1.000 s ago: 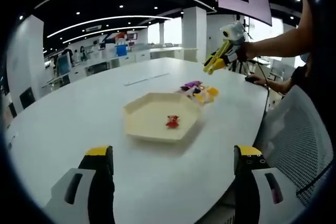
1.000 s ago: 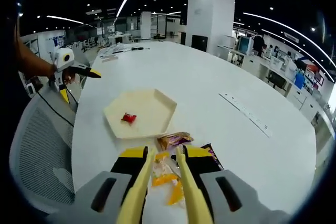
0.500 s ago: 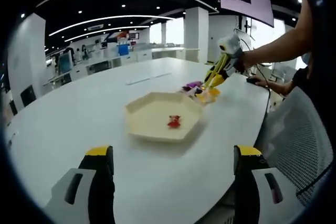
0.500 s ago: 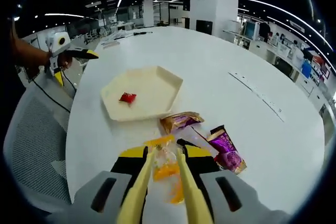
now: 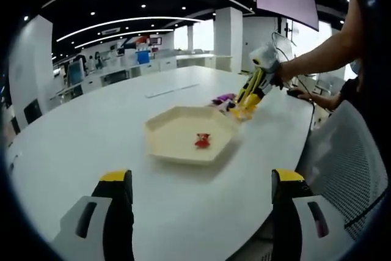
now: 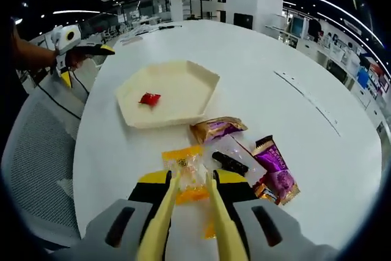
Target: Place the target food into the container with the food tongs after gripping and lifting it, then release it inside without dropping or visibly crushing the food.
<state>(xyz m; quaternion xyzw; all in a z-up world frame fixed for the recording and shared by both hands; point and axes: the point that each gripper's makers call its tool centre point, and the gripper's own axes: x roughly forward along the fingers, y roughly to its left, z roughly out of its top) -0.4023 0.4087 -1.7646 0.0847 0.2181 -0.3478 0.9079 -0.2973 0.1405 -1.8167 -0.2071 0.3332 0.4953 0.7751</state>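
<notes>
Right gripper (image 6: pixel 189 181) gripping tongs (image 6: pixel 186 212), tips straddling orange packet (image 6: pixel 185 174) on table (image 6: pixel 317 169), readying pinch. Tray (image 6: pixel 201 87) just beyond. Left gripper (image 5: pixel 201 181) wide open, empty, idling aside.

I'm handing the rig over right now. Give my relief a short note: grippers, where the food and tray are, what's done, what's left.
Left gripper: open, empty, hovering short of the hexagonal tray.
Right gripper: holds the yellow tongs, tips either side of the orange snack packet on the table; whether they pinch it yet is unclear.
Tray: one small red candy inside.
Beside the packet: a gold-purple wrapper, a dark bar, a purple packet.
Done: red candy in tray.
Left: grip the orange packet gently, lift, carry it to the tray, release.
</notes>
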